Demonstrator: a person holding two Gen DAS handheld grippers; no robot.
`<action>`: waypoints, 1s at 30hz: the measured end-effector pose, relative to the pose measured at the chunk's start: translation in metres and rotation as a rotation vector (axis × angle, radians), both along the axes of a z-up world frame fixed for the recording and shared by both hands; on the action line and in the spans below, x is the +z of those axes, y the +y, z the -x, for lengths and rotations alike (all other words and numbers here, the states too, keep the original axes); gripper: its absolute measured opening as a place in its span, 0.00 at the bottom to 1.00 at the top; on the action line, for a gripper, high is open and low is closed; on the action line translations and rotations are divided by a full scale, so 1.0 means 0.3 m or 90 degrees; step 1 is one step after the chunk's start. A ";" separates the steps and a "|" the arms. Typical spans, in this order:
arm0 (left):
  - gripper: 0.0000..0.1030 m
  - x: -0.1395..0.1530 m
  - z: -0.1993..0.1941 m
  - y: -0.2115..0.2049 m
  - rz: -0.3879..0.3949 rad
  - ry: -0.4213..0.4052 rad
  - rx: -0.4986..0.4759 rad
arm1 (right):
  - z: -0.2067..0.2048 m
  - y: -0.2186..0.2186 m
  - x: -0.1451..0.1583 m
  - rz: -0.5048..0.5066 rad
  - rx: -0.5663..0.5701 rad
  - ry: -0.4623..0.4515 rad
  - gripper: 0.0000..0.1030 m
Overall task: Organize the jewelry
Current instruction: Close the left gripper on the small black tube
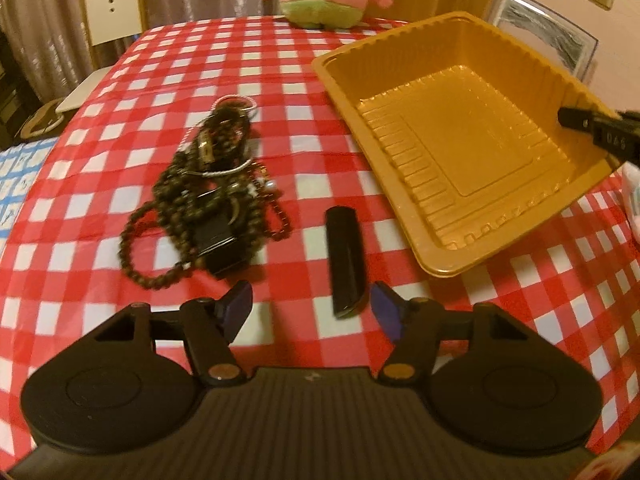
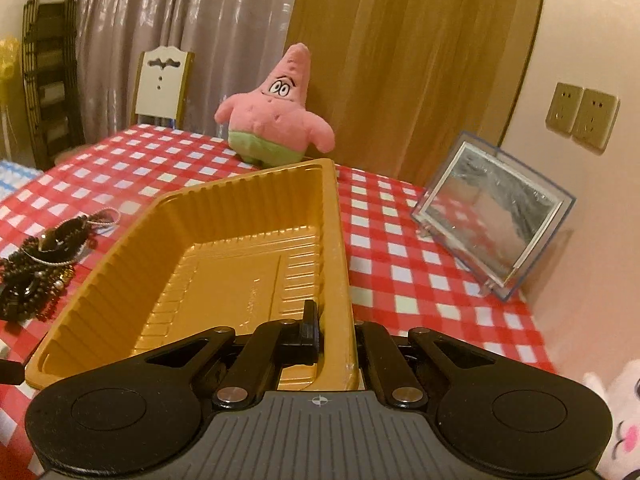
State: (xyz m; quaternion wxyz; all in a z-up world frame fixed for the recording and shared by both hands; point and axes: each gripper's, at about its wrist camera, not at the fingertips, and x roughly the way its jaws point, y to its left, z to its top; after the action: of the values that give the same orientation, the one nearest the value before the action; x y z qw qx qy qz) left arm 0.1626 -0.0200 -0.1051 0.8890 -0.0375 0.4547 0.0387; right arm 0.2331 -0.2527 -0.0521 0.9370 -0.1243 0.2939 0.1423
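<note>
The left gripper, jaws wide apart, has the black case lying lengthwise just ahead between its fingers, while the right gripper is clamped on the gold tray wall.

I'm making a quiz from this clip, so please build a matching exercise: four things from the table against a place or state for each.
Things:
1. gold tray
2. jewelry pile
3. black case
4. pink plush

Places or states:
A. lying apart between the pile and the tray
B. wall clamped by the right gripper
C. standing at the table's far edge
D. tangled heap ahead of the open left gripper

Pairs: 1-B, 2-D, 3-A, 4-C
</note>
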 end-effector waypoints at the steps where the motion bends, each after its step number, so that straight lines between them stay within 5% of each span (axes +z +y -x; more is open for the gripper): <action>1: 0.59 -0.007 -0.011 -0.007 -0.003 -0.003 -0.006 | -0.001 -0.002 0.005 0.005 -0.001 0.000 0.03; 12: 0.34 -0.072 -0.087 -0.054 -0.025 -0.018 -0.020 | -0.017 0.005 0.018 0.017 -0.025 0.013 0.03; 15: 0.19 -0.072 -0.094 -0.059 -0.023 -0.027 -0.027 | -0.021 0.009 0.020 0.016 -0.023 0.013 0.03; 30: 0.18 0.035 -0.044 -0.016 0.005 -0.069 0.008 | -0.028 0.020 0.021 0.020 -0.006 0.014 0.02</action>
State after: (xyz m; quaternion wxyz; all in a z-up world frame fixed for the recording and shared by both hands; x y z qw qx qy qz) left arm 0.1759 -0.0246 -0.0947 0.9120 -0.0456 0.4057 0.0404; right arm 0.2415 -0.2468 -0.0458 0.9321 -0.1361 0.3073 0.1347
